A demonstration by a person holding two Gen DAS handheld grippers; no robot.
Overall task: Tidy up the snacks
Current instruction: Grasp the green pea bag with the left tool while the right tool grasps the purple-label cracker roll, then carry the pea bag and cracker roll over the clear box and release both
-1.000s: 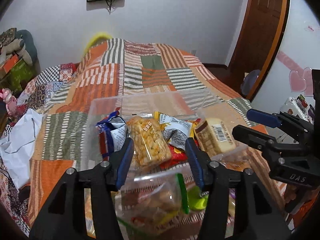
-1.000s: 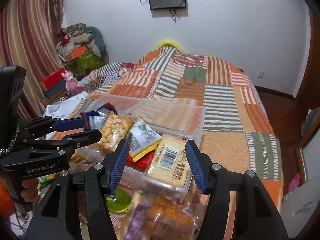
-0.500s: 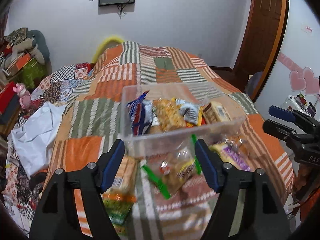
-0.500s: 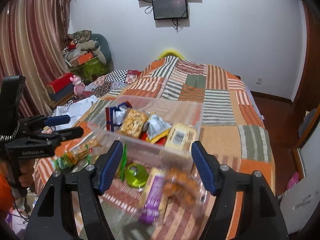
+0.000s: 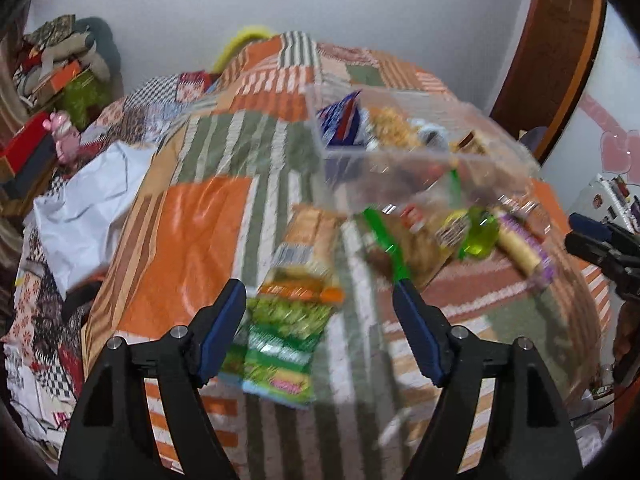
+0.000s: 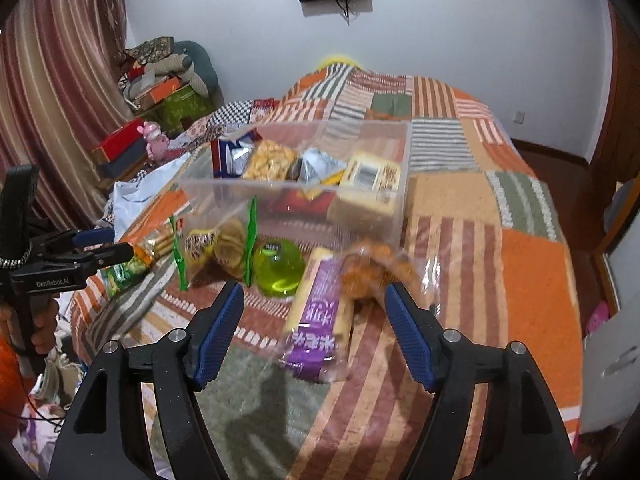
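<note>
Both grippers, left gripper [image 5: 318,322] and right gripper [image 6: 314,330], angled downward, released, nothing grasped.

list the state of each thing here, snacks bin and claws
clear bin: lidless, holding several snack packs
purple packet: on the quilt, outside the bin
green jelly cup: on the quilt
green-orange packet: flat on the quilt
left claw: opening, empty
right claw: open, empty

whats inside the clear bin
In the clear bin: a blue packet, a bag of yellow puffs, a silver packet, a wrapped cake and something red beneath, mostly covered.
</note>
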